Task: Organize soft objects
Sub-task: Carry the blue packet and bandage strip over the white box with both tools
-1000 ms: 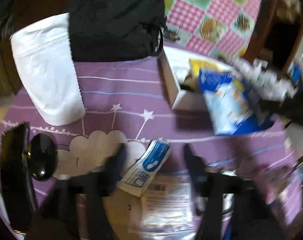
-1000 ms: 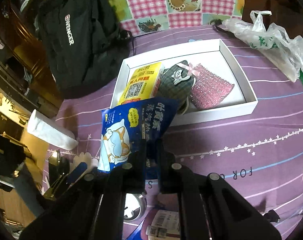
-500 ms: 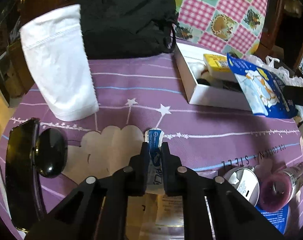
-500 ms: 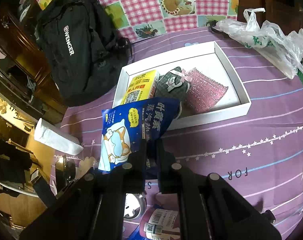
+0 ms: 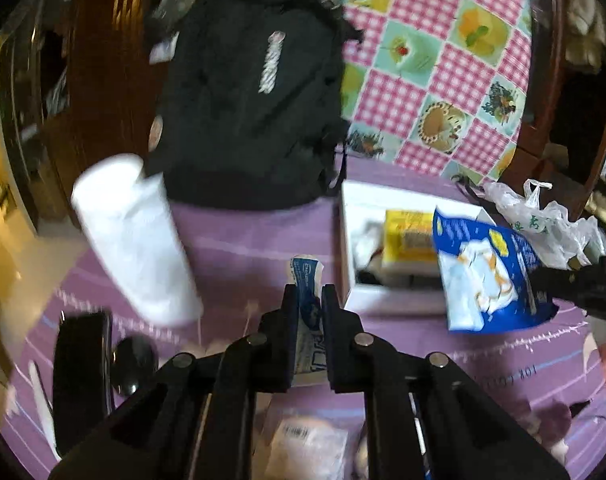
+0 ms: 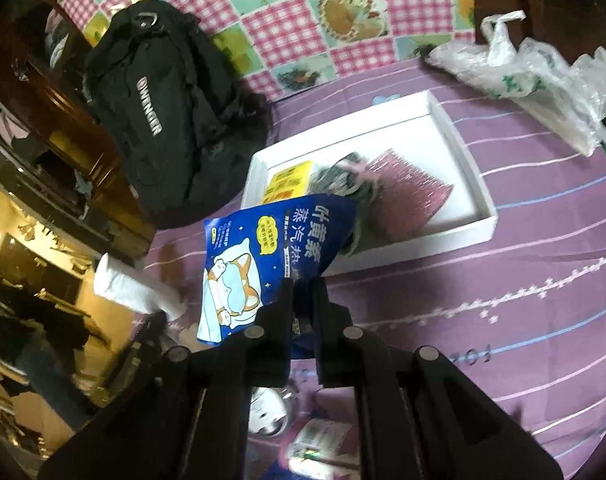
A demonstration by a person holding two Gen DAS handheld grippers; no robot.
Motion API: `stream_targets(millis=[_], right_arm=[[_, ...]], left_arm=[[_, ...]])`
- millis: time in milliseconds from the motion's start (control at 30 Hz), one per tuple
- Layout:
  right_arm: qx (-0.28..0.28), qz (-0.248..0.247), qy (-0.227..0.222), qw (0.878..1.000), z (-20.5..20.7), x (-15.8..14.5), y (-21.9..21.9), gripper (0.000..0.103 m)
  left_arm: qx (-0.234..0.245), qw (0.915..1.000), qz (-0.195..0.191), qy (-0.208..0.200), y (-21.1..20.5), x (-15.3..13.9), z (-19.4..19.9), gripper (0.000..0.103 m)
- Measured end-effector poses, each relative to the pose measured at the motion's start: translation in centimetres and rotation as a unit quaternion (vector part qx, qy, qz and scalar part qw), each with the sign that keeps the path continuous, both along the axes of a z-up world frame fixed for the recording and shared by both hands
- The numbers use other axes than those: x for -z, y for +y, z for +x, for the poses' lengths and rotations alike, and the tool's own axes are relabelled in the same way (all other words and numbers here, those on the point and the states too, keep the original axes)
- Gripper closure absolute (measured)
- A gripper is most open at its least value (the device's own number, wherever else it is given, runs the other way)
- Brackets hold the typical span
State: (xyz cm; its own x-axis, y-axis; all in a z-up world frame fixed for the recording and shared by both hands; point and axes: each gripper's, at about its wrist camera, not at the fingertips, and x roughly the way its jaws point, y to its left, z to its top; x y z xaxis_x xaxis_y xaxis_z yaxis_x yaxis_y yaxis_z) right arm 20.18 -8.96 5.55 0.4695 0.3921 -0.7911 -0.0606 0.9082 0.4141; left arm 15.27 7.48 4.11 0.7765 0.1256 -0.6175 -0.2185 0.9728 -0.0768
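My left gripper (image 5: 307,296) is shut on a small blue and white packet (image 5: 306,280), which stands up between the pads above the purple cloth. My right gripper (image 6: 301,288) is shut on the lower edge of a blue pouch with a cartoon dog (image 6: 263,256), held in front of the white tray (image 6: 469,164). That pouch (image 5: 487,276) also shows at the right of the left wrist view, by the white tray (image 5: 349,248). In the tray lie a yellow packet (image 6: 289,180), a grey plaid pouch with a pink bow (image 6: 343,178) and a pink textured pad (image 6: 407,196).
A black backpack (image 6: 171,120) lies at the table's back left. A white rolled cloth (image 5: 135,236) lies left of the tray, a clear plastic bag (image 6: 543,76) at the far right. A black case and round black object (image 5: 131,364) and small packets (image 5: 307,448) sit near me.
The left gripper closed on the small blue and white packet and lifted it off the cloth. The right gripper kept its hold on the blue pouch and shifted a little.
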Motion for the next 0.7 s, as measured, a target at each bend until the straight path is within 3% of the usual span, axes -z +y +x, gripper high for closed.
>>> stream_targets(millis=[200,467,700], right_arm=[[0.018,0.026,0.002,1.000,1.0,0.9,-2.4,0.093],[0.039,0.044,-0.008,0.998,1.2,0.4,-4.7,0.093],[0.080,0.054,-0.049,0.994,1.1,-0.7,-7.1,0.093]], left_arm=[[0.041,0.9990,-0.021,-0.005,-3.0,-1.3,2.8,0.093],[0.070,0.9968,-0.039,0.003,-6.1,-0.3,6.3,0.093],[0.091,0.9945,-0.049,0.013,-8.5,0.0,9.9,0.093]])
